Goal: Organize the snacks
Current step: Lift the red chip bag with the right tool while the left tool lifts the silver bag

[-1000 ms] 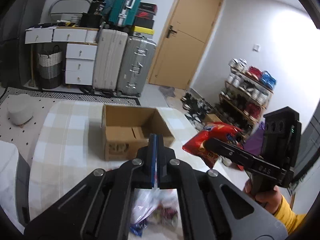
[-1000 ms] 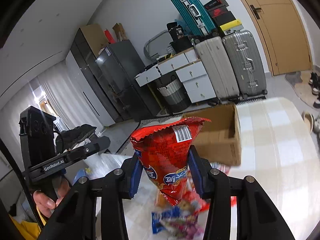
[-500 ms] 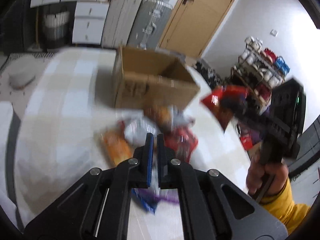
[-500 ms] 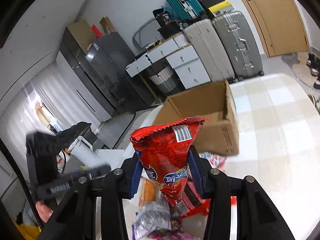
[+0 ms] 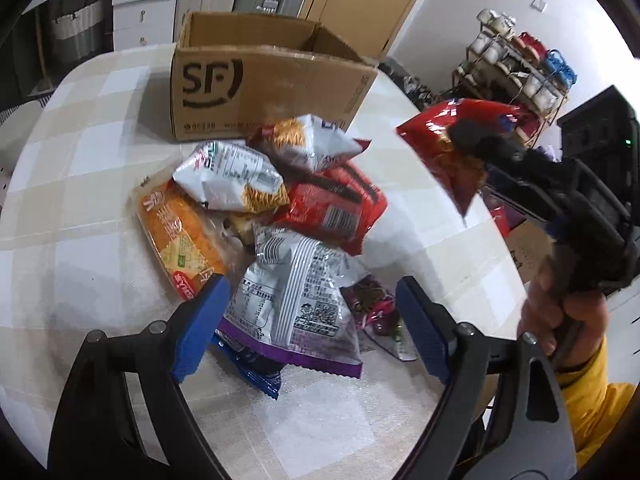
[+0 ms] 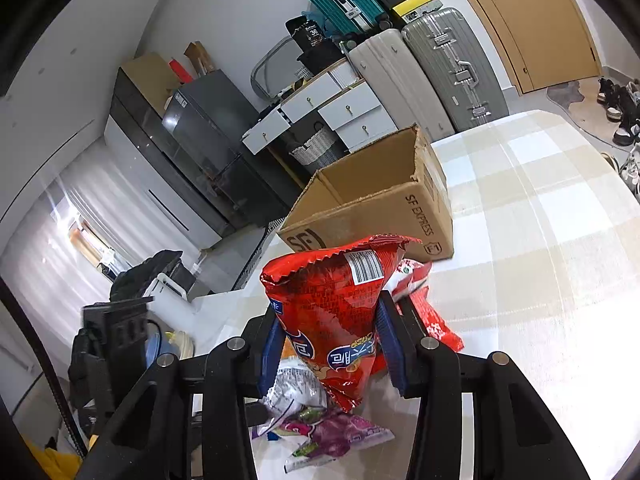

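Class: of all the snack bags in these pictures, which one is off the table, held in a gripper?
The red chip bag, pinched upright in the right gripper. The other bags lie heaped on the table before the cardboard box.

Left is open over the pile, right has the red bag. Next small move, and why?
Probably lower the left gripper: its fingers straddle the silver-purple bag atop the pile without touching it. The right gripper already pinches the red bag, near the open cardboard box.

Silver suitcase (image 6: 454, 66) beside a wooden door (image 6: 528, 20) (shoe rack (image 5: 516, 64) opposite).
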### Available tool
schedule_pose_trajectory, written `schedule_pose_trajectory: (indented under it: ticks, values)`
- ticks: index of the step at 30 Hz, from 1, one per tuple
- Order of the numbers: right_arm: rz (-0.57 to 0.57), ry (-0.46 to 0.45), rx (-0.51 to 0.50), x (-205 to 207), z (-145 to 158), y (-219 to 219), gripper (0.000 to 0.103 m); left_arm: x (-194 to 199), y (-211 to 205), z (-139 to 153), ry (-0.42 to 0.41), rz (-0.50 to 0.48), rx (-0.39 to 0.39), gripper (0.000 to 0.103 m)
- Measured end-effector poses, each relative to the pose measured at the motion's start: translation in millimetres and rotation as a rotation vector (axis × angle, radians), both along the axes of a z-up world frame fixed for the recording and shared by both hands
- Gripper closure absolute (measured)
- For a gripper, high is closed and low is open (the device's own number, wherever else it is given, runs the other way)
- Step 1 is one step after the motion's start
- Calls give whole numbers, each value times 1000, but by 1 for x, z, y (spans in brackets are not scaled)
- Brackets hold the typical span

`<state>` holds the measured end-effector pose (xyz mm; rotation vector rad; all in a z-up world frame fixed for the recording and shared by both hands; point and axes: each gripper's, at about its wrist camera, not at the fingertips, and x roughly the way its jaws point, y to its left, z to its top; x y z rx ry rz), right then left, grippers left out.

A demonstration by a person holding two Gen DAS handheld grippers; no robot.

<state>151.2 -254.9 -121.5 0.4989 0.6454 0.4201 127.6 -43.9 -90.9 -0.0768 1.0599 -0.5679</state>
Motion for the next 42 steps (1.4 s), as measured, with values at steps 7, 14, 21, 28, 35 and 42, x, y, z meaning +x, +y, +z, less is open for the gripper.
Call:
schedule_pose_trajectory:
  ticks: [7, 14, 21, 28, 35, 42]
  values:
    - [2, 11, 17, -3, -5, 0, 59, 7, -14, -20, 10, -41, 45, 49]
    - [2, 10, 27, -4, -6, 0, 59, 8, -9, -18, -7, -27, 41, 77]
    - [-5, 11, 32, -5, -6, 1, 59, 9, -1, -13, -10, -4, 31, 87]
    - [-9, 10, 35, -7, -5, 1, 59, 5, 14, -6, -2, 15, -26, 89]
    - [-11, 1, 31, -11, -1, 4, 59, -7, 34, 24, -48, 43, -109, 89]
    - [9, -44, -5, -11, 23, 13, 59, -9, 53, 73, -128, 65, -200, 89]
